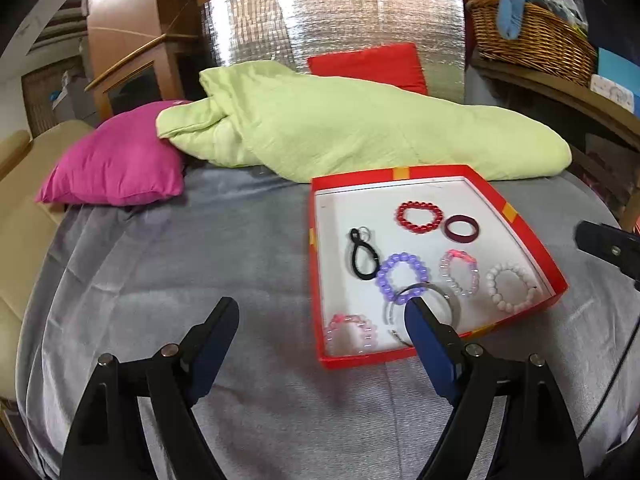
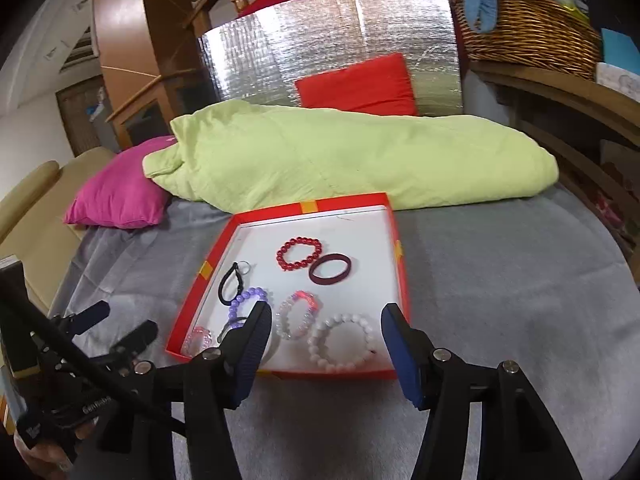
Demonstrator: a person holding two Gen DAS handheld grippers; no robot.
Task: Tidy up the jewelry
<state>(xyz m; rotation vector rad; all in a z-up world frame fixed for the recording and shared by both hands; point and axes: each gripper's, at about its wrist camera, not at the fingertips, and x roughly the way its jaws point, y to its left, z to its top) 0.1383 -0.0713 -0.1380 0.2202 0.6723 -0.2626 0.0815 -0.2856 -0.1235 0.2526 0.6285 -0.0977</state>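
Altogether five beaded bracelets (image 1: 420, 216), boxed (image 1: 520, 216).

We are looking at our left gripper (image 1: 322, 322): matte black curved arms, silver round screws at the pivots, and dark blue pads lining the jaws. Our right gripper (image 2: 326, 330) is showing the same black frame, silver screws and ribbed blue pads. A thin black cable is running across the left tool's body, which is carrying small white lettering, too blurred to read.
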